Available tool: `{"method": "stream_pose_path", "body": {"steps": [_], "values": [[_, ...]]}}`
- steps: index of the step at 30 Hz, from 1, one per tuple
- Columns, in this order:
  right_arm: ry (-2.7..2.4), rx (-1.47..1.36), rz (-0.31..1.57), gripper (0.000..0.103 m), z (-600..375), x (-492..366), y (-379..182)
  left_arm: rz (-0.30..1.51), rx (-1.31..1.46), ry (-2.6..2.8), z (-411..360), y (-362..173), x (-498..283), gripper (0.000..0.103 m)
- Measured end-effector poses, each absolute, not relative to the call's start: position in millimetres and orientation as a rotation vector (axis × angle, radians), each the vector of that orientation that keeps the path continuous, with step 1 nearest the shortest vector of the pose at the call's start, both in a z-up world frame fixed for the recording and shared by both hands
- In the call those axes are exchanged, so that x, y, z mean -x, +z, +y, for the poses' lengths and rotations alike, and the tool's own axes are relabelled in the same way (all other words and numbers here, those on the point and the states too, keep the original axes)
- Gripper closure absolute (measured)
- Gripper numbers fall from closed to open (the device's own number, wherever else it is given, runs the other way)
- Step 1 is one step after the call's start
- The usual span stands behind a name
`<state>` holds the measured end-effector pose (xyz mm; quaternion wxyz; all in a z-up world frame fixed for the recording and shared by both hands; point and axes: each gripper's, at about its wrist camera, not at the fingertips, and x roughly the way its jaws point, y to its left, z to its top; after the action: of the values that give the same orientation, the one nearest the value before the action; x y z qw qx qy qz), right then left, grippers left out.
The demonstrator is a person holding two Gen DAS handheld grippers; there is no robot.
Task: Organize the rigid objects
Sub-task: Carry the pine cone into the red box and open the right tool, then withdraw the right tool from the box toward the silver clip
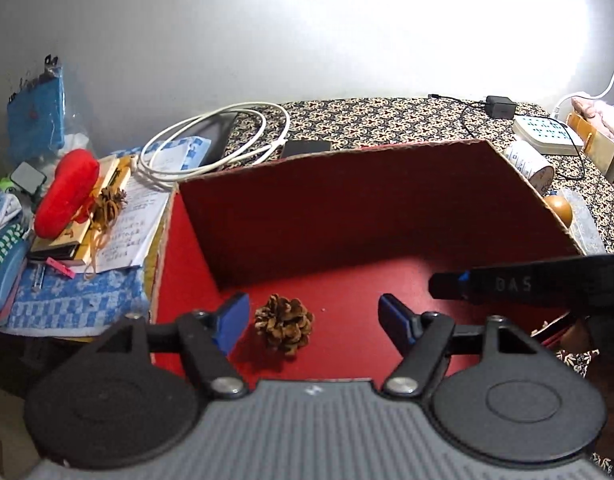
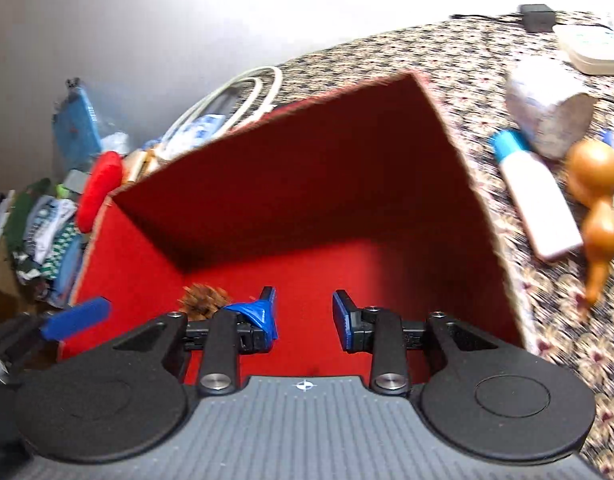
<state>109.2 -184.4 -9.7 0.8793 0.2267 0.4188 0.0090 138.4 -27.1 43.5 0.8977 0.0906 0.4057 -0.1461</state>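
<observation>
A red-lined cardboard box [image 1: 347, 216] [image 2: 307, 184] stands open on the patterned tablecloth. A brown pine cone [image 1: 285, 325] lies on the box floor, between the blue pads of my left gripper [image 1: 313, 318] but touching neither; that gripper is open wide. In the right wrist view the same pine cone [image 2: 203, 300] shows partly behind the left finger. My right gripper [image 2: 305, 316] hovers over the box floor, open with a small gap and nothing between its pads. Each gripper's finger shows in the other's view.
Right of the box lie an orange gourd [image 2: 595, 200], a white bottle with a blue cap [image 2: 539, 208] and a heart-shaped tin [image 2: 547, 108]. To the left are a second pine cone [image 1: 111, 200], a red pouch [image 1: 67, 192], books and a white cable [image 1: 219, 140].
</observation>
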Motion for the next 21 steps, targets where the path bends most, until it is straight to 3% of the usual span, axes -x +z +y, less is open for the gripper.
{"method": "stream_pose_path", "body": {"steps": [8,17,21], "values": [[-0.070,-0.524,0.867,0.089,-186.2,-85.5,-9.6,0.814,-0.211,-0.314,-27.7,53.6,-120.3,0.028],[-0.063,-0.396,0.555,0.088,-180.0,-21.3,29.4,0.755,-0.225,-0.269,-32.3,67.9,-93.5,0.027],[-0.047,-0.357,0.502,0.086,-183.9,0.4,36.7,0.728,-0.217,-0.229,-33.7,77.7,-79.7,0.025]]}}
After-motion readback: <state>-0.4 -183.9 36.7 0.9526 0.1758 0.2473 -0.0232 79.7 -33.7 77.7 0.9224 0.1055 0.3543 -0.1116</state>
